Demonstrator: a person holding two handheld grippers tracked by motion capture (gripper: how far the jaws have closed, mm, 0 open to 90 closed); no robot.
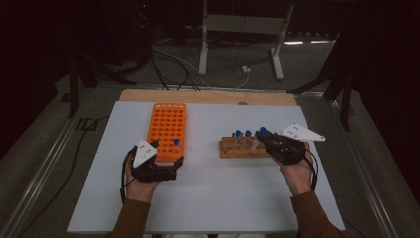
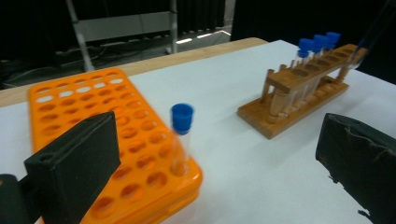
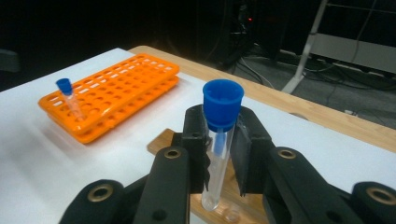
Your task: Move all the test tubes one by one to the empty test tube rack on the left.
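One clear blue-capped tube (image 3: 219,140) pinched upright by right gripper (image 3: 219,154); left gripper (image 2: 210,163) gaping wide

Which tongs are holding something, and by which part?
The right tongs hold a blue-capped tube by its upper body, below the cap. The left tongs are open, holding nothing.

The tube rack (image 1: 167,131) at centre left of the high view is bright orange. The second rack (image 1: 247,148), at centre right, is brown wood. The tubes (image 3: 218,144) are clear with blue caps (image 2: 182,118). The table top (image 1: 208,193) is white with a tan wooden far edge. Gripper jaws are black, their top plates (image 1: 302,133) pale grey. Sleeves (image 1: 130,218) are brown.
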